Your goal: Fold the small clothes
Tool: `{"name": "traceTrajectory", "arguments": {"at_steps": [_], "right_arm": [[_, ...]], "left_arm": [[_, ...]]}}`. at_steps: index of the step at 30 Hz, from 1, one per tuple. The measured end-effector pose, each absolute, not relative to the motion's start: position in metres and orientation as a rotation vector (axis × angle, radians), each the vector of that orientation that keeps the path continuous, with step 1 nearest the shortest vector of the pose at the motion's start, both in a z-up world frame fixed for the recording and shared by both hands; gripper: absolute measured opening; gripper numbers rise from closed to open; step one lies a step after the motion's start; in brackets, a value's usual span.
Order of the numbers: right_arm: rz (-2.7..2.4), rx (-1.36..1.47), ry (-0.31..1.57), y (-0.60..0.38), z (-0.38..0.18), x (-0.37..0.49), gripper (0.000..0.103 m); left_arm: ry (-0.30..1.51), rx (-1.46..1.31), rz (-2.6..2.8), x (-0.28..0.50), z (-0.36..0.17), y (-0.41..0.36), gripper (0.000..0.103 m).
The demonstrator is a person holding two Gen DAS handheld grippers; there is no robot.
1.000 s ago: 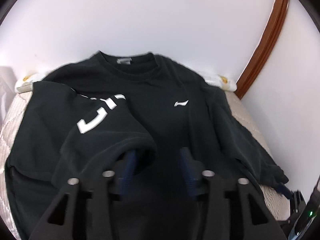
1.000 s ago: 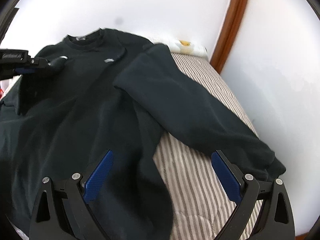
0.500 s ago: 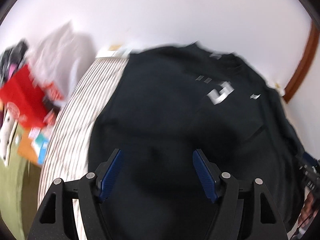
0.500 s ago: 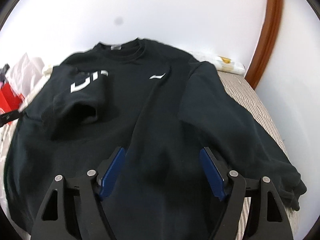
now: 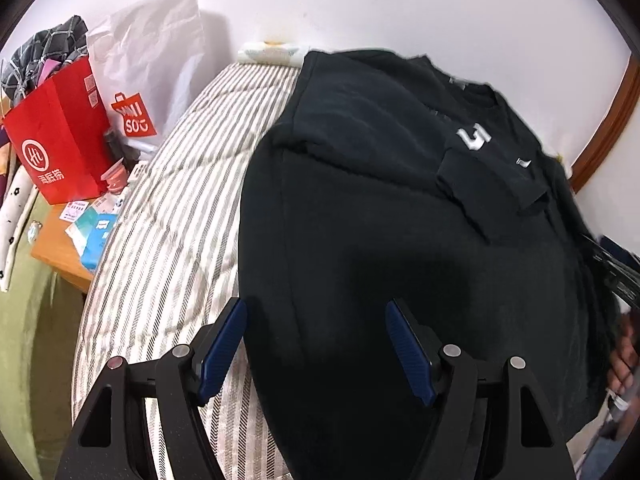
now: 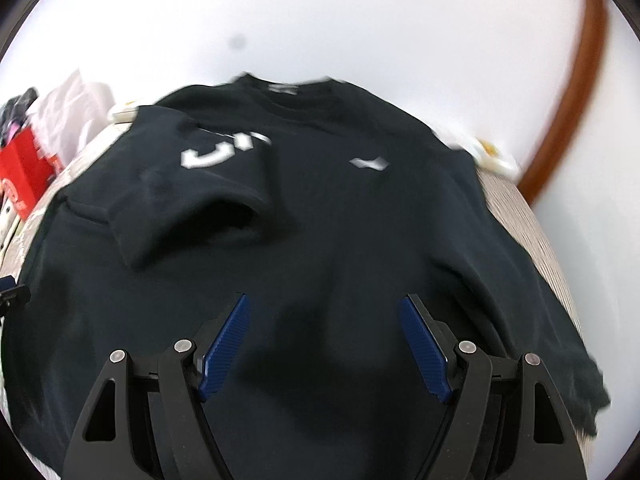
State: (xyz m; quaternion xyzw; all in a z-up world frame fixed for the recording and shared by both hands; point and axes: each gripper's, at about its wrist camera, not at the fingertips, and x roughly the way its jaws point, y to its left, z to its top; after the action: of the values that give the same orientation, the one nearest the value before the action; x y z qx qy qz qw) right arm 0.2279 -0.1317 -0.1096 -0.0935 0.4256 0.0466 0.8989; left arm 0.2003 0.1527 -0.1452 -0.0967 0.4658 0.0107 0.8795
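Note:
A black sweatshirt (image 6: 320,208) lies spread front-up on a striped bed, collar toward the wall. Its left sleeve (image 6: 192,184), with white lettering, is folded in over the chest; it also shows in the left wrist view (image 5: 480,168). The right sleeve (image 6: 532,312) lies stretched along the bed's right side. My left gripper (image 5: 316,336) is open and empty above the sweatshirt's lower left edge (image 5: 260,280). My right gripper (image 6: 326,332) is open and empty above the lower middle of the sweatshirt.
The striped mattress (image 5: 168,200) shows to the left of the sweatshirt. Beside the bed stand a red paper bag (image 5: 60,140), a white bag (image 5: 148,60) and a wooden side table (image 5: 60,252) with small items. A brown door frame (image 6: 576,80) runs at the right.
My left gripper let go of the folded left sleeve, opened and swung to the sweatshirt's lower left edge. My right gripper moved from the right sleeve to above the sweatshirt's middle.

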Motion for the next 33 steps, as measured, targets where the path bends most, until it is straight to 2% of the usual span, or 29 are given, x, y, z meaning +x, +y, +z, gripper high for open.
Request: {"name": "traceTrajectory", "arguments": {"at_steps": [5, 11, 16, 17, 18, 19, 20, 25, 28, 29, 30, 32, 33], "right_arm": [[0.176, -0.264, 0.846, -0.081, -0.106, 0.258, 0.076], [0.142, -0.582, 0.839, -0.05, -0.139, 0.275, 0.076], [0.224, -0.619, 0.772, -0.031, -0.144, 0.286, 0.074], [0.24, -0.623, 0.752, -0.027, -0.143, 0.288, 0.056], [0.278, -0.615, 0.726, -0.023, -0.142, 0.289, 0.026], [0.305, -0.591, 0.721, -0.023, -0.141, 0.291, 0.012], [0.334, -0.507, 0.737, -0.03, -0.138, 0.3, 0.008], [0.238, -0.082, 0.768, -0.111, -0.116, 0.331, 0.008], [0.116, 0.059, 0.786, -0.164, -0.114, 0.339, 0.01], [0.086, 0.107, 0.812, -0.183, -0.116, 0.343, 0.019], [0.064, 0.156, 0.846, -0.2, -0.12, 0.346, 0.032], [0.026, 0.22, 0.901, -0.229, -0.127, 0.351, 0.047], [0.016, 0.227, 0.927, -0.239, -0.13, 0.35, 0.05]], "left_arm": [[0.931, -0.194, 0.019, 0.204, -0.134, 0.155, 0.07], [0.93, -0.181, 0.025, 0.216, -0.141, 0.158, 0.07], [0.947, -0.205, 0.03, 0.225, -0.15, 0.158, 0.07], [0.948, -0.209, 0.032, 0.226, -0.151, 0.158, 0.07], [0.949, -0.216, 0.031, 0.227, -0.152, 0.158, 0.07], [0.951, -0.22, 0.032, 0.228, -0.153, 0.159, 0.07], [0.956, -0.221, 0.038, 0.229, -0.154, 0.159, 0.07], [1.013, -0.198, 0.061, 0.231, -0.167, 0.158, 0.07], [1.011, -0.176, 0.066, 0.228, -0.168, 0.156, 0.07], [1.015, -0.17, 0.067, 0.227, -0.168, 0.154, 0.07], [1.016, -0.169, 0.067, 0.228, -0.167, 0.154, 0.07], [1.022, -0.171, 0.067, 0.227, -0.166, 0.154, 0.07], [1.025, -0.17, 0.066, 0.227, -0.166, 0.153, 0.07]]}}
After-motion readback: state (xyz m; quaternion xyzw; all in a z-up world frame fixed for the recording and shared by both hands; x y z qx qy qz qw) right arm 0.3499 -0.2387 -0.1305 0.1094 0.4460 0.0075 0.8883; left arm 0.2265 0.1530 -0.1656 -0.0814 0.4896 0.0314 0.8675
